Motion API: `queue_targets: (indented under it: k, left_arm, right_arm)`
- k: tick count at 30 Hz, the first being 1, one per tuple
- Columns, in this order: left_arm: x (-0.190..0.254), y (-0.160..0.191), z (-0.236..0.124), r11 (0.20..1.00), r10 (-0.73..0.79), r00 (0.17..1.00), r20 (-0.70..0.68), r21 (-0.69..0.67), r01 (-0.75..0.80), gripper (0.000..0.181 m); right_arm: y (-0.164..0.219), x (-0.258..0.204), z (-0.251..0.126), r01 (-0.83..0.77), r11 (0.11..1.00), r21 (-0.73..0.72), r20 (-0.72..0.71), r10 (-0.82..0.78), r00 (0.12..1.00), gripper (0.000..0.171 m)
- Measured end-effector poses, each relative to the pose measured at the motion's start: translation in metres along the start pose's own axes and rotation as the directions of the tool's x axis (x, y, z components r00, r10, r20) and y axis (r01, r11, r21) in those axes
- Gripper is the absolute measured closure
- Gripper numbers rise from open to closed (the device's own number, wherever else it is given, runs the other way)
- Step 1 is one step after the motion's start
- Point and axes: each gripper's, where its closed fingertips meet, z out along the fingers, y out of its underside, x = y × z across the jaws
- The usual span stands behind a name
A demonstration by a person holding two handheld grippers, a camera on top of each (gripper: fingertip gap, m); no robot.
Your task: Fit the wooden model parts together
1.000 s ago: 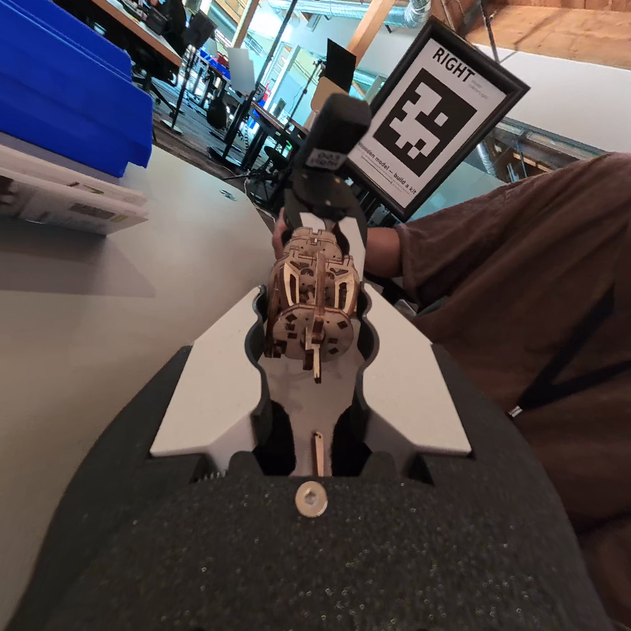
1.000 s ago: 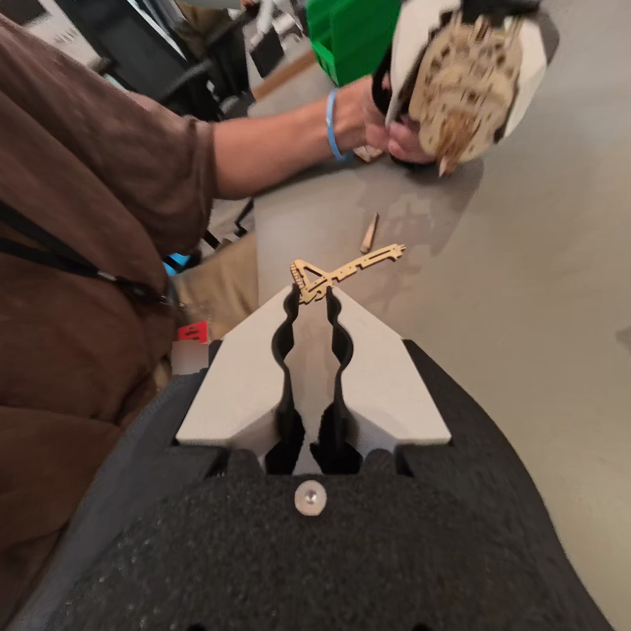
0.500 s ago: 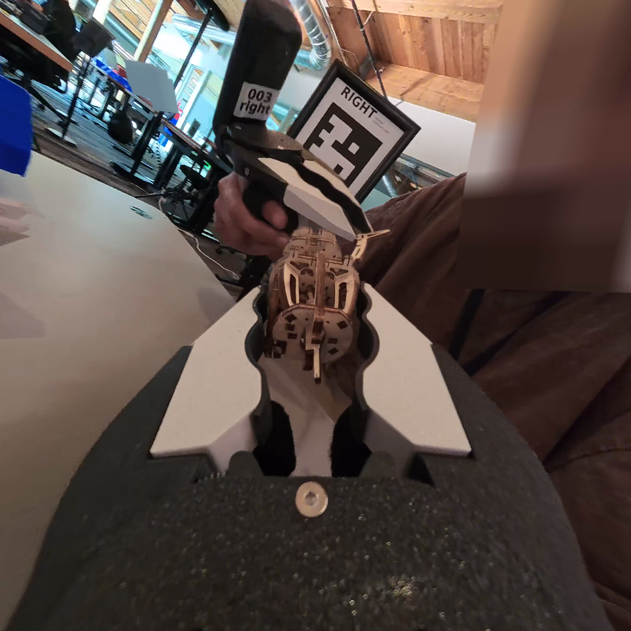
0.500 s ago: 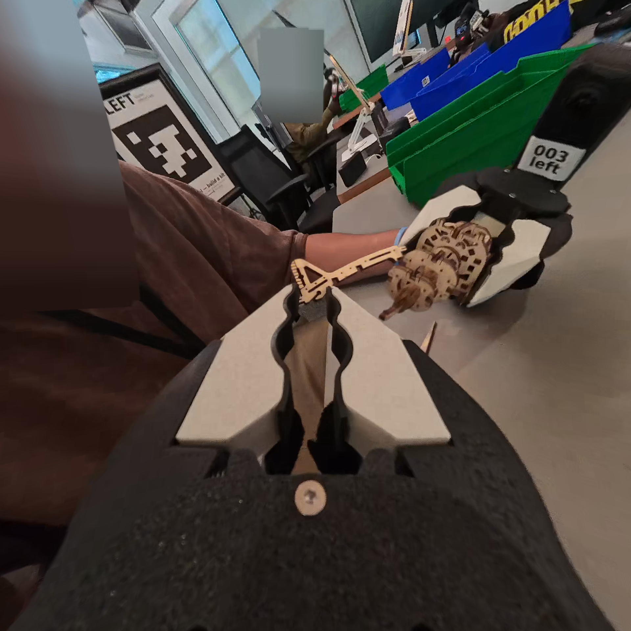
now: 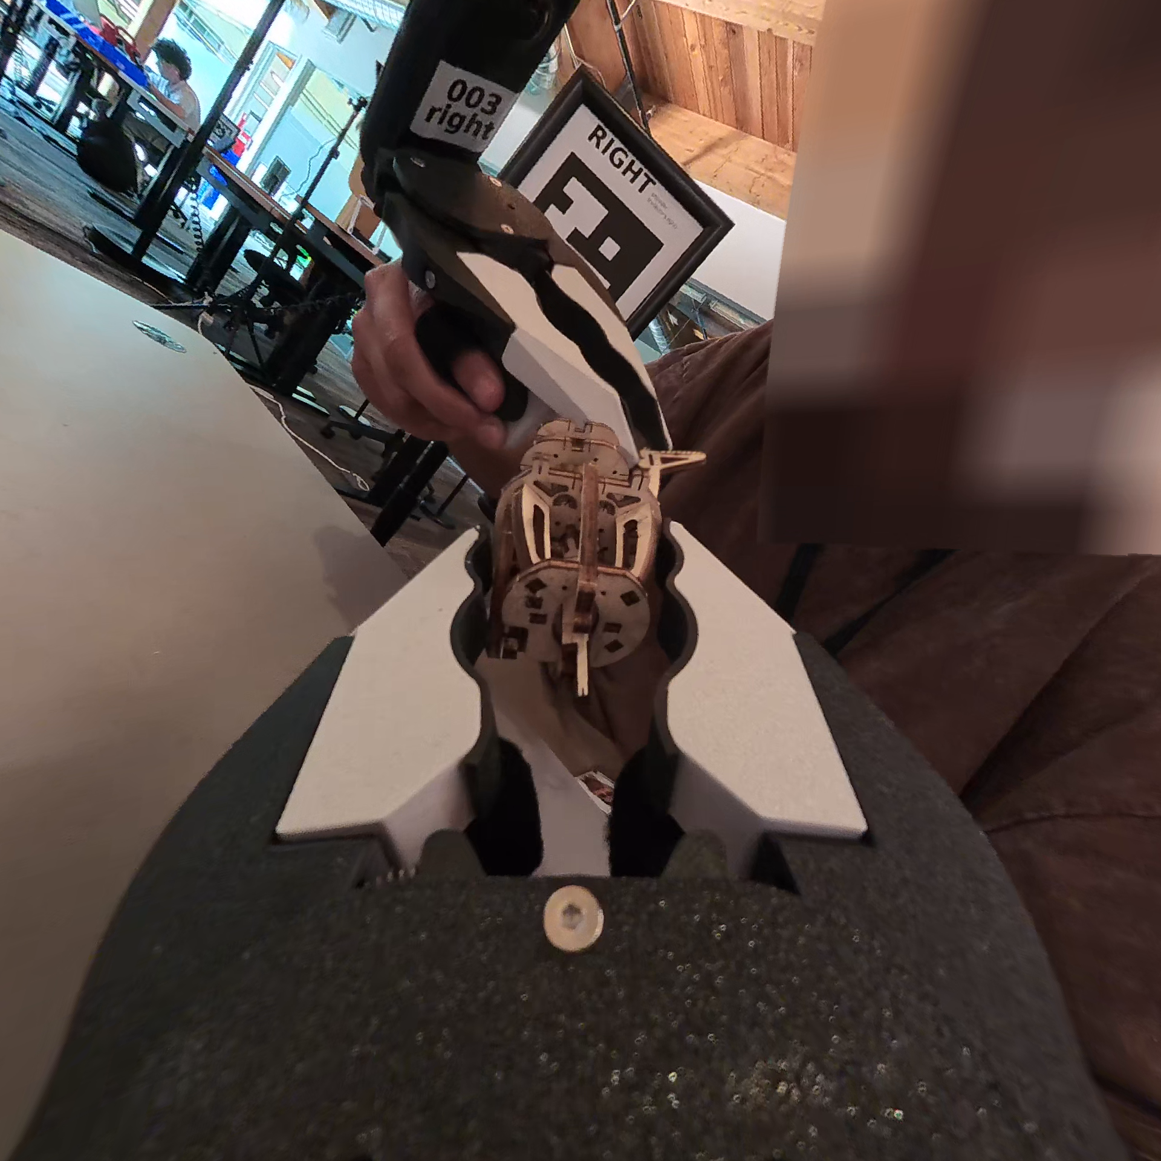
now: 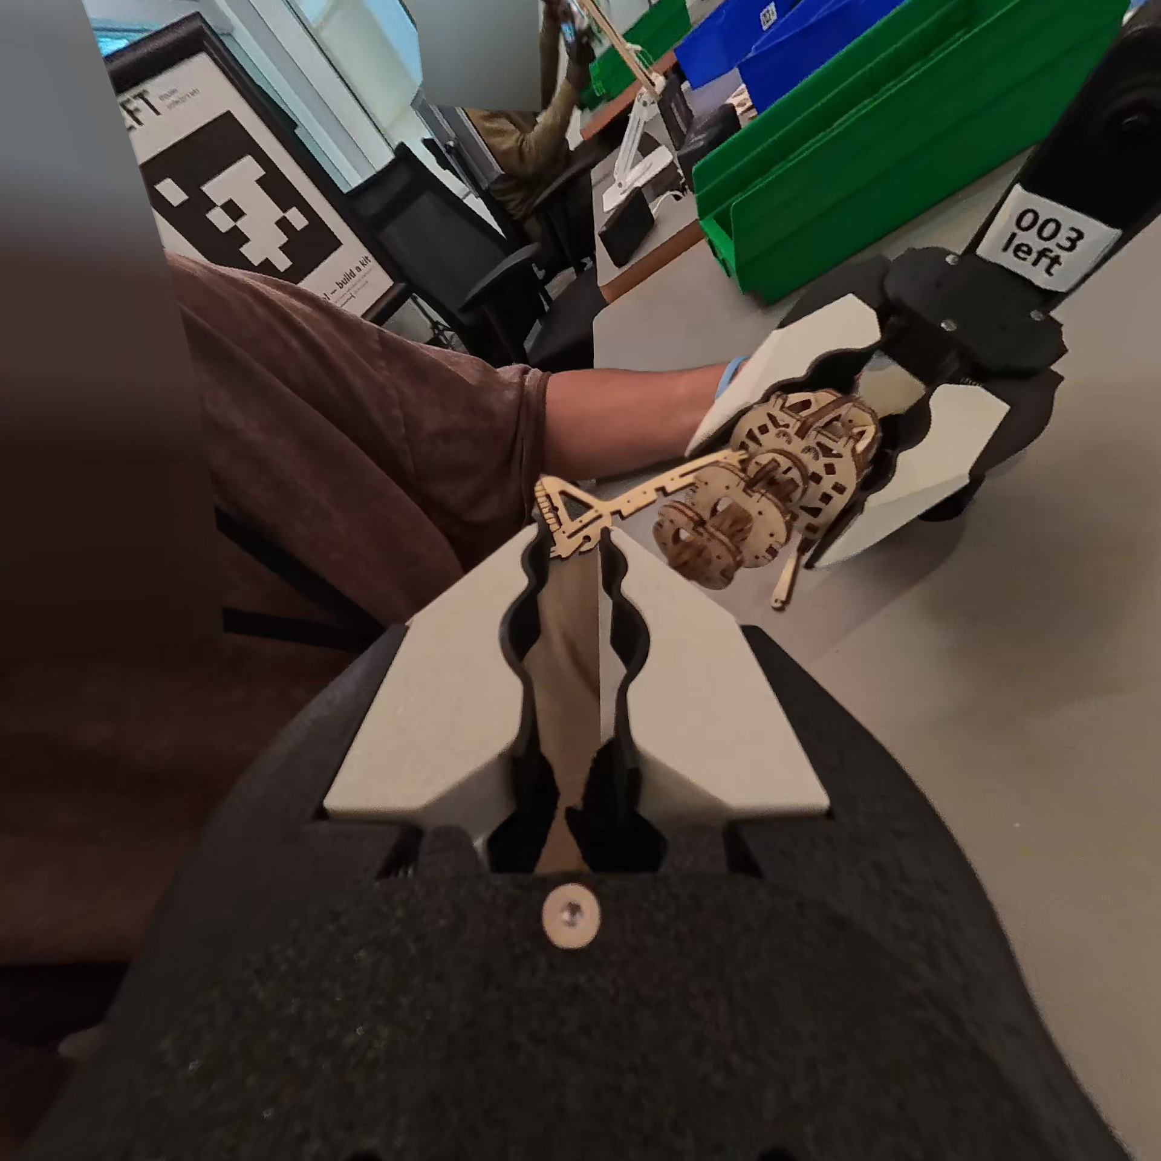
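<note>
My left gripper (image 5: 575, 553) is shut on a round wooden gear assembly (image 5: 575, 565) with a thin stick hanging from its near disc. It also shows in the right wrist view (image 6: 785, 490), held above the grey table (image 6: 942, 659) by the left gripper (image 6: 835, 452). My right gripper (image 6: 568, 540) is shut on a flat toothed wooden arm piece (image 6: 622, 502). The arm's far tip touches the assembly's side. In the left wrist view the right gripper (image 5: 653, 440) comes down from above onto the assembly's far end, with the arm piece (image 5: 675, 462) sticking out.
Green bins (image 6: 879, 163) and blue bins (image 6: 817, 56) stand at the table's far side. Framed marker signs (image 5: 622, 213) (image 6: 239, 207) stand behind. The person's brown sleeve (image 6: 352, 402) and forearm (image 6: 628, 408) lie close on the left. Another person sits at a far desk (image 6: 534, 144). The gap from one gripper's tips to the other's is roughly 6 cm.
Both grippers have come together. The arm piece's tip, apart from the assembly earlier, now touches it. The left gripper has lifted and turned the assembly toward the right gripper.
</note>
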Motion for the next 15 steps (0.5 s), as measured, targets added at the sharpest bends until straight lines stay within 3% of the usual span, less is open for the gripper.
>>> queue_targets:
  k: [15]
  left_arm:
    - [0.0013,0.0055,0.0033,0.999,-0.019,1.0,-0.017,-0.03,0.019,0.132]
  right_arm:
    - [-0.0002,-0.0048,0.0014,0.051,0.998,-0.028,-0.024,-0.052,0.998,0.157]
